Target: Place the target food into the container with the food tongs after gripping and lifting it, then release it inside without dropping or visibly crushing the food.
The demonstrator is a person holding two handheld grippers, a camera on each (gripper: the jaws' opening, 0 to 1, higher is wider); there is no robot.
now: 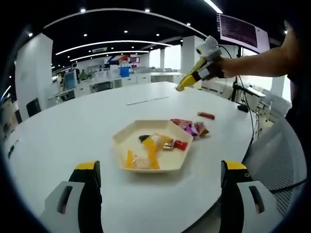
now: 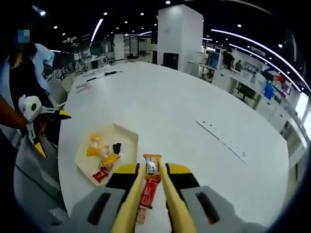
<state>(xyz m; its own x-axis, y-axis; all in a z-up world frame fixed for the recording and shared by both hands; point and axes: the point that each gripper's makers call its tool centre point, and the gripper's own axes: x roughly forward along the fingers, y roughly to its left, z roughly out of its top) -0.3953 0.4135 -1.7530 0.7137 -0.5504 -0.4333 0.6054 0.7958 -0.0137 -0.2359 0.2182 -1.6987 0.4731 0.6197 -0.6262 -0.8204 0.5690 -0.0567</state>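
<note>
The big white surface point(image 1: 73, 131) stretches across both views, and near its edge sits the cream hexagonal tray point(image 1: 127, 139), already carrying a small scatter of wrapped sweets in yellow, orange, red and black. Just beside the tray's far corner lies a little heap of wrapped snacks point(image 1: 190, 127) in pink and red, and one red bar point(image 1: 206, 115) rests alone, a bit farther out. The left gripper point(image 1: 160, 174) hangs low in front of the tray with its fingers spread wide and nothing between them. In the left gripper view the right gripper point(image 1: 181, 88) floats high over the surface in the person's hand point(image 1: 228, 66), its yellow tongs tapering to a near-closed tip. In the right gripper view, those tongs point(image 2: 151, 175) run forward with a red wrapped bar point(image 2: 149, 191) lying lengthwise between them, an orange-ended packet point(image 2: 151, 165) at the tip; whether the fingers pinch it or merely frame it cannot be told from here. The tray point(image 2: 127, 137) sits just left of the tips. These snacks look light, with slick, crinkly wrappers that could slide out of smooth tongs. Some fillings may be brittle, so a gentle squeeze across the packet's middle, not its flimsy sealed ends, seems the safest hold.
</note>
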